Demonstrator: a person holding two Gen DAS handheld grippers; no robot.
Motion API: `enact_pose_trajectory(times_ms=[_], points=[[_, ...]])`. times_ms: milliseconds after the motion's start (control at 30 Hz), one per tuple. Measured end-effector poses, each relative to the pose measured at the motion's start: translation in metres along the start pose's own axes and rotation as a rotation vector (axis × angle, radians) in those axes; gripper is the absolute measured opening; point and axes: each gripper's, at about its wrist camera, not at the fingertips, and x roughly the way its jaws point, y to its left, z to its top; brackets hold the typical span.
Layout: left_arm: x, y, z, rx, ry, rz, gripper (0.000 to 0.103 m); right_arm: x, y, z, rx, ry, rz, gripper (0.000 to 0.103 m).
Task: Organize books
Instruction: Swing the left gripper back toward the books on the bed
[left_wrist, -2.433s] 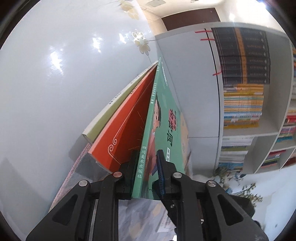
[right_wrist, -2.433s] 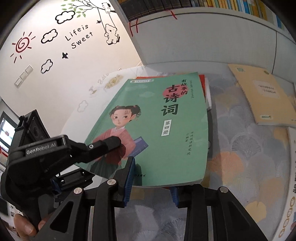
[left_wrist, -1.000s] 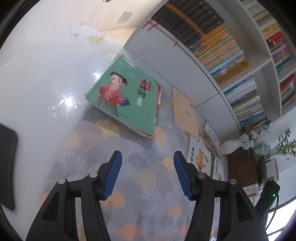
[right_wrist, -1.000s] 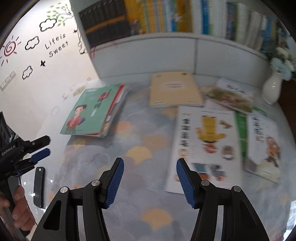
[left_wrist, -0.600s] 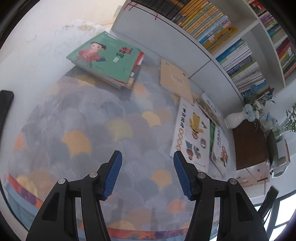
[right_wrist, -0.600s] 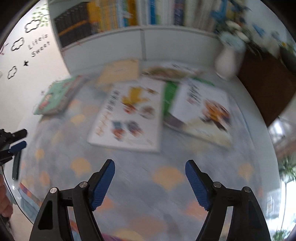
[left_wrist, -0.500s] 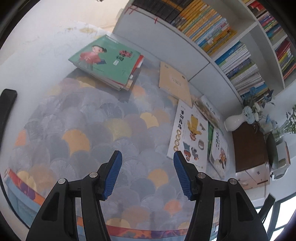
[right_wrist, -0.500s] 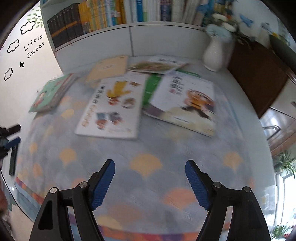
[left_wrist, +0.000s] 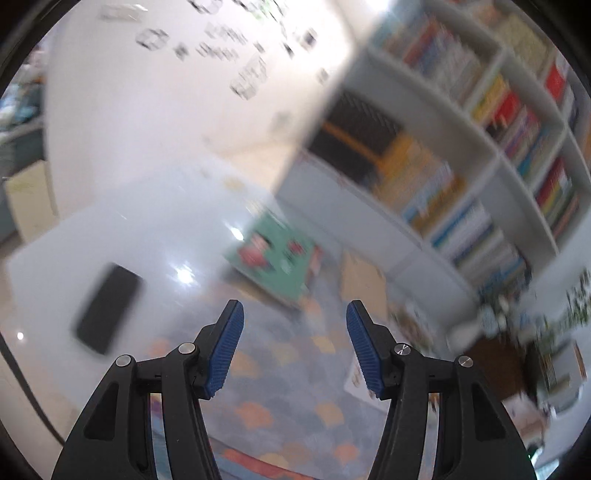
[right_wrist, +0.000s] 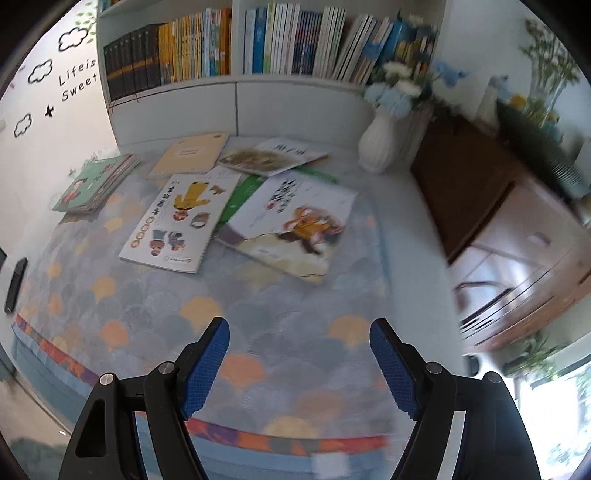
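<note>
The thin, glossy paperback picture books lying flat on the scallop-patterned cloth (right_wrist: 229, 295) look light and floppy — a judgement only — so each is best pinched at an overhanging edge or near the spine. The white book with cartoon figures (right_wrist: 173, 221) lies mid-cloth, touching a green-edged one; the white book with an orange animal (right_wrist: 291, 221) overlaps that from the right. A green-covered stack (right_wrist: 92, 184) sits at the far left, with a tan booklet (right_wrist: 190, 155) near the shelf. The left gripper (left_wrist: 293, 350) and right gripper (right_wrist: 299, 369) both gape wide — nothing held, well apart from any book.
</note>
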Motion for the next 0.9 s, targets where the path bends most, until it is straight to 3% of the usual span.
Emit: enact_pose_trajectory(times_ms=[200, 267, 300, 400, 467, 533, 633, 700, 800, 900], points=[[-0.107, 0.062, 0.023, -0.098, -0.193, 0.278, 0.055, -0.044, -0.046, -0.042, 0.033, 0.062, -0.046, 0.076], [-0.15, 0.078, 0.031, -0.143, -0.294, 0.315, 0.055, -0.056, -0.063, -0.056, 0.047, 0.098, -0.081, 0.076], [-0.171, 0.08, 0.036, -0.142, -0.35, 0.373, 0.055, -0.062, -0.07, -0.06, 0.054, 0.107, -0.097, 0.076], [-0.216, 0.074, 0.051, -0.091, -0.44, 0.488, 0.058, -0.092, -0.087, -0.064, 0.004, 0.069, -0.229, 0.076], [-0.233, 0.064, 0.062, -0.069, -0.48, 0.509, 0.064, -0.114, -0.103, -0.059, -0.024, 0.043, -0.32, 0.076], [-0.235, 0.05, 0.07, -0.042, -0.488, 0.478, 0.067, -0.132, -0.123, -0.044, 0.007, 0.008, -0.346, 0.076], [-0.206, 0.016, 0.087, 0.016, -0.422, 0.388, 0.067, -0.147, -0.127, -0.005, 0.028, -0.106, -0.286, 0.076], [-0.174, -0.013, 0.1, 0.064, -0.353, 0.286, 0.067, -0.146, -0.118, 0.024, 0.037, -0.176, -0.202, 0.077], [-0.111, -0.073, 0.119, 0.133, -0.229, 0.072, 0.067, -0.132, -0.085, 0.083, 0.018, -0.261, -0.057, 0.077], [-0.041, -0.137, 0.115, 0.188, -0.09, -0.124, 0.067, -0.104, -0.041, 0.147, -0.006, -0.255, 0.071, 0.079]])
